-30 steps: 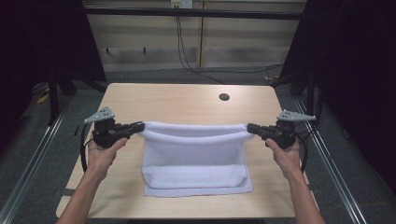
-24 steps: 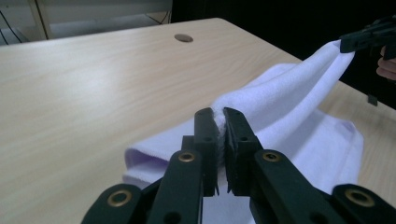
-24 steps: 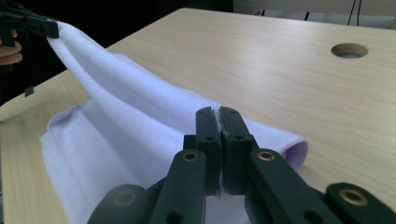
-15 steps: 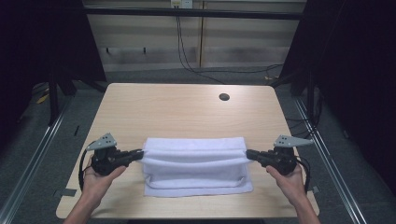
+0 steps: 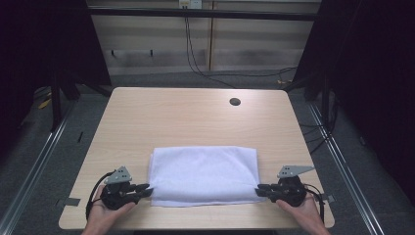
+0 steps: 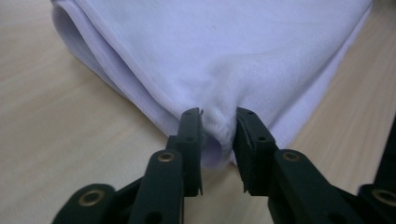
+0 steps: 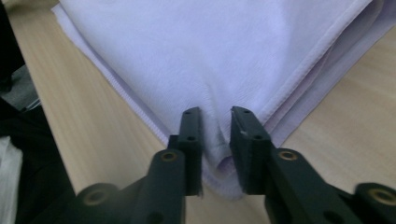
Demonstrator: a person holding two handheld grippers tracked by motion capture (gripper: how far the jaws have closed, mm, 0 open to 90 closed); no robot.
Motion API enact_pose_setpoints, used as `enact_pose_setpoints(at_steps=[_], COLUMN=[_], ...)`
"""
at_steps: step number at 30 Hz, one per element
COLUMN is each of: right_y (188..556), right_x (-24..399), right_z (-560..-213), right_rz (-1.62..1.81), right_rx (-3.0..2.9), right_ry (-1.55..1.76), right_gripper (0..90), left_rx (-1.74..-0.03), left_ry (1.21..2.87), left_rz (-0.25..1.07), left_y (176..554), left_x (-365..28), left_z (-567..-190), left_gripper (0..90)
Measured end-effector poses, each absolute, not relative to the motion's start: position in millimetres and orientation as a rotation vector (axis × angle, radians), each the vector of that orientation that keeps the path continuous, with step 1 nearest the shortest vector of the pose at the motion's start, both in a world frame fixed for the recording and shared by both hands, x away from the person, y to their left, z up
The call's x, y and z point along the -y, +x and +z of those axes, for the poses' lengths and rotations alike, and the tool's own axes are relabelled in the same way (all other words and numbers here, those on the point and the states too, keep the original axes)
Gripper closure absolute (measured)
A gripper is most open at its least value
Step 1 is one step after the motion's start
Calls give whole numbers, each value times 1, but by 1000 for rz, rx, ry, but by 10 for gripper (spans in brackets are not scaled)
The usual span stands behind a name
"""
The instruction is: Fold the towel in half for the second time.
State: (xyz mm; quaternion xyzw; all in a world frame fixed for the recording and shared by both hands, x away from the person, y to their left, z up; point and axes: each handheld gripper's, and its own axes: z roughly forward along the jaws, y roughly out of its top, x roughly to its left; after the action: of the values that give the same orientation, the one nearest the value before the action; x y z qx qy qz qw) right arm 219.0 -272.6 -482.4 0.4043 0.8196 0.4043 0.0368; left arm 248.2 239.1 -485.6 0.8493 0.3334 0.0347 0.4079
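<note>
A white towel (image 5: 203, 174) lies folded flat on the near half of the wooden table (image 5: 195, 112). My left gripper (image 5: 148, 190) rests low at the towel's near left corner and my right gripper (image 5: 259, 189) at its near right corner. In the left gripper view the towel (image 6: 210, 46) has a bunched corner lying between the parted jaws of the left gripper (image 6: 218, 119). The right gripper view shows the same: a corner of the towel (image 7: 210, 46) sits loosely between the jaws of the right gripper (image 7: 215, 116). Both pairs of jaws have just been opening.
A round cable hole (image 5: 235, 102) sits near the table's far edge. Metal rails (image 5: 29, 181) run along the floor on both sides, and cables (image 5: 205, 68) hang behind the table. The person's hands are close to the table's near edge.
Both hands brought the towel's raised edge down and toward the near edge, folding it over the lower layers. The towel now lies flat and the jaws have parted.
</note>
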Motion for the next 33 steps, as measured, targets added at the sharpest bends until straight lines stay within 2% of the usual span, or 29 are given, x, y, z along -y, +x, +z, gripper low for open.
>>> enact_pose_setpoints(at_steps=[1, 6, 9, 12, 19, 23, 24, 27, 33], right_y=[216, 213, 217, 222, 236, 235, 234, 235, 244], right_x=[274, 275, 271, 264, 257, 259, 259, 260, 265], right_z=[-483, -478, -472, -467, -474, -488, -491, -488, -467], right_rz=[1239, 1258, 1290, 1312, 1273, 1172, 1146, 1165, 1282], right_rx=[-2529, -2508, -2470, -2464, -2455, -2494, -2511, -2512, -2413], right_ry=[1241, 1242, 1214, 1194, 1199, 1250, 1265, 1277, 1269], right_gripper=[725, 662, 666, 677, 708, 703, 701, 686, 631], left_rx=[-834, -750, -704, -754, -838, -840, -846, -884, -970], left_ry=[2150, 2079, 2021, 1982, 2144, 2165, 2168, 2106, 1976], left_rz=[87, 107, 128, 177, 90, 152, 192, 153, 183], left_y=[247, 241, 242, 249, 267, 263, 262, 262, 280], left_x=[-241, -241, -236, -232, -216, -216, -216, -220, -231], left_z=[-486, -474, -461, -455, -483, -488, -488, -485, -465], left_gripper=[682, 616, 586, 576, 610, 586, 548, 430, 358])
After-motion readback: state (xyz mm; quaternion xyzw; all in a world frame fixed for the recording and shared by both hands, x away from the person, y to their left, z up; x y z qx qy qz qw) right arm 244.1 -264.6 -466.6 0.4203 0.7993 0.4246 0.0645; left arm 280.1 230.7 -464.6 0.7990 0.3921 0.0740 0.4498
